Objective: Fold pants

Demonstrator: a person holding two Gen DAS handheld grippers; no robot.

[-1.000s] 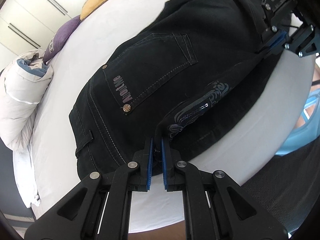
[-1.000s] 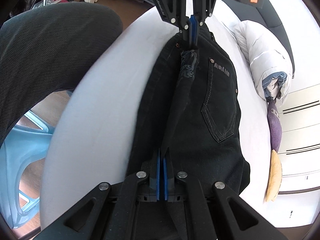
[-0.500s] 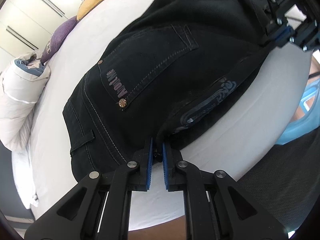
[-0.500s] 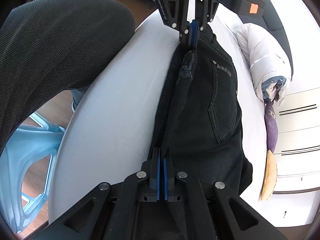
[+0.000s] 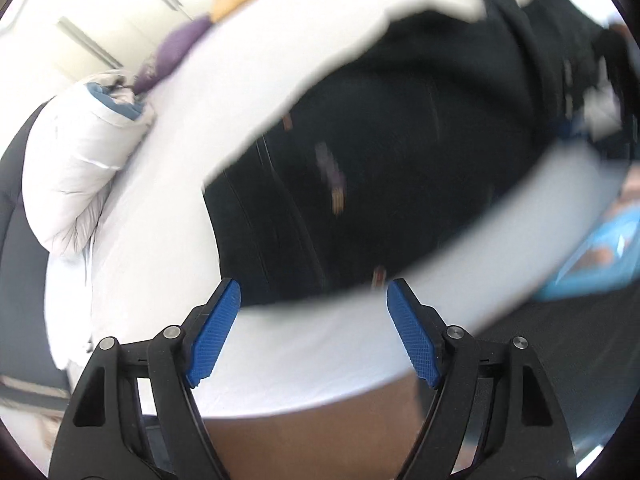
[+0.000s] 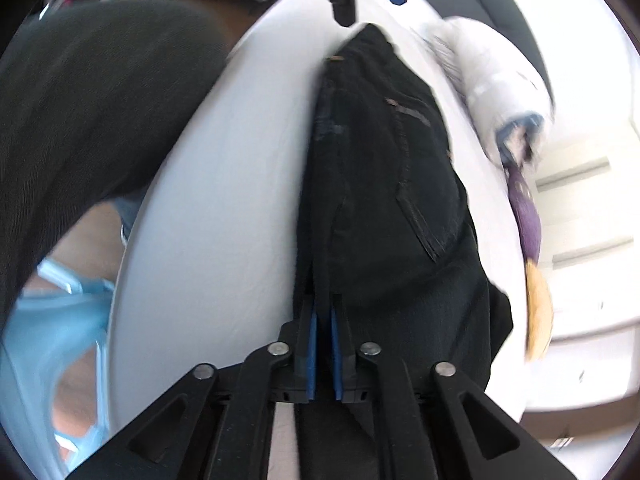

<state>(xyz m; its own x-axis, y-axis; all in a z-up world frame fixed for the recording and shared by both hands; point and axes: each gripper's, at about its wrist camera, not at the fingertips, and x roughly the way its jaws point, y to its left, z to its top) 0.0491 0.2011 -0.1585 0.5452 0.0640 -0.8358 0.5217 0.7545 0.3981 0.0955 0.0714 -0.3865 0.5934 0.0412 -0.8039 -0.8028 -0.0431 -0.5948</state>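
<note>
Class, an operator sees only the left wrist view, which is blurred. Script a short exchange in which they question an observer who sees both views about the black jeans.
Operator: My picture is smeared. Is the right gripper holding the jeans?
Observer: Yes. The right gripper is shut on the near edge of the black jeans.
Operator: Which side of them faces up?
Observer: The seat side: a stitched back pocket shows on top, toward the side away from the bed's edge.
</note>
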